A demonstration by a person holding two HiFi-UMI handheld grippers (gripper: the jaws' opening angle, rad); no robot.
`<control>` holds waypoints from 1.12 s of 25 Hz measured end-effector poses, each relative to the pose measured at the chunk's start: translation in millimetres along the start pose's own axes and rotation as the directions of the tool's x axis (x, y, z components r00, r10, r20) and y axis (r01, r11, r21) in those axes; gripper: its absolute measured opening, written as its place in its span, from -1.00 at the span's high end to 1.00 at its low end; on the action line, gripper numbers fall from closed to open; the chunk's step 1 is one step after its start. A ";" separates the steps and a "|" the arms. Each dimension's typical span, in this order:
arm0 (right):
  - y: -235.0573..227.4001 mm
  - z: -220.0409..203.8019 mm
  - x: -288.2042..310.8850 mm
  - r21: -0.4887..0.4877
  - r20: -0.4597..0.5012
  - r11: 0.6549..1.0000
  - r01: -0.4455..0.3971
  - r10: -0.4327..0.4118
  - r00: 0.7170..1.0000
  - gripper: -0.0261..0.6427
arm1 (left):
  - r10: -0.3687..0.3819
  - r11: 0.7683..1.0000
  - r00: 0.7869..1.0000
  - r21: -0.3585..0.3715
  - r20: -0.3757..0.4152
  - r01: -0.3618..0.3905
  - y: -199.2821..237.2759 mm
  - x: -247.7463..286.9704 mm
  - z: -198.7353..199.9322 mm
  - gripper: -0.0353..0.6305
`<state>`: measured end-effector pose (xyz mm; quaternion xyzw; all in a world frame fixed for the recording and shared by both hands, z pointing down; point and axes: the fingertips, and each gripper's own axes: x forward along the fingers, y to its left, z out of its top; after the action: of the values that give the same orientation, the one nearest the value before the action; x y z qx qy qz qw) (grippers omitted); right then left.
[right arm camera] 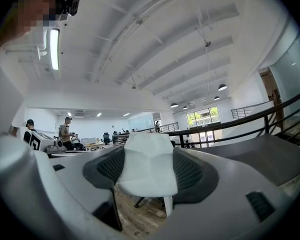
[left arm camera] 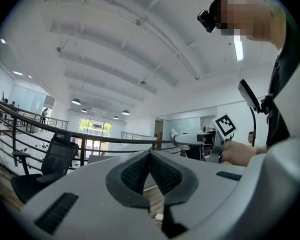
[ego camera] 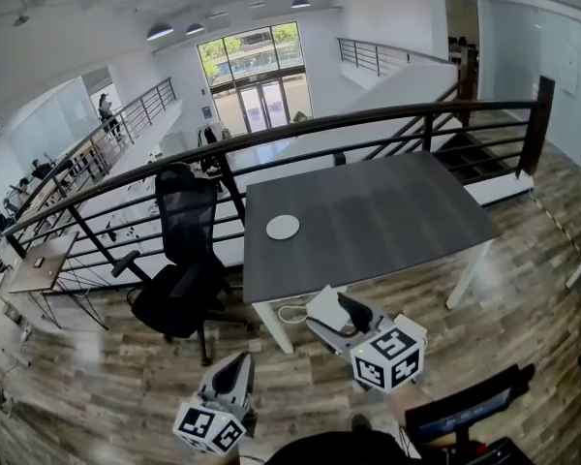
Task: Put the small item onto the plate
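Right gripper (right arm camera: 149, 154): the jaws are clamped on a small white item (right arm camera: 147, 171), a faceted lump that fills the gap between the two dark ribbed pads and stands out above and below them. In the head view this gripper (ego camera: 331, 310) is at lower centre, with its marker cube (ego camera: 389, 355) nearest the camera. Its jaws point towards the near edge of the table, and the item (ego camera: 321, 306) shows as a pale shape at their tip.

Left gripper (left arm camera: 150, 157): the jaws are pressed together, pad against pad, with nothing between them. In the head view it (ego camera: 236, 364) is held low at lower left, over the wooden floor (ego camera: 504, 327) and short of the table. Its own camera shows the right gripper to one side, gripped by a hand (left arm camera: 242, 153).

Table (ego camera: 387, 211): a dark grey top on white legs.

Plate (ego camera: 283, 227): small, round and white, lying flat on the left part of the tabletop and empty. The item is in the air near the table's front edge and well apart from the plate.

Office chair (ego camera: 179, 269): black, with a mesh back, standing just beside the table's left end.

Railing (ego camera: 368, 124): dark metal with a curved top rail, running behind the table and the chair.
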<state>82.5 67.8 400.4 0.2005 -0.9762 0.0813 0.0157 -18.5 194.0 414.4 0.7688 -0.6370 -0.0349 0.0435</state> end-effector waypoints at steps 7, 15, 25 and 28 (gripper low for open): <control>-45.9 4.7 7.2 0.007 -0.010 0.999 -0.048 0.048 0.999 0.00 | 0.033 0.999 0.999 0.004 -0.016 -0.033 -6.9 48.4 2.1 0.88; -100.1 10.9 6.7 0.006 -0.006 0.998 -0.068 0.068 0.998 0.00 | 0.058 0.998 0.998 0.009 -0.022 -0.057 -20.3 102.6 -0.6 0.88; -144.7 8.8 7.9 0.038 0.004 0.995 -0.088 0.088 0.996 0.00 | 0.093 0.995 0.993 0.037 -0.070 -0.090 -30.9 139.3 -7.3 0.88; -148.4 8.8 15.8 0.025 0.002 0.996 -0.085 0.084 0.996 0.00 | 0.081 0.996 0.994 0.031 -0.073 -0.079 -26.5 147.4 -8.8 0.88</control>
<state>126.5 -74.3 415.3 0.1593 -0.9827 0.0940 0.0093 35.7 54.2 420.5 0.7440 -0.6656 0.0043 0.0576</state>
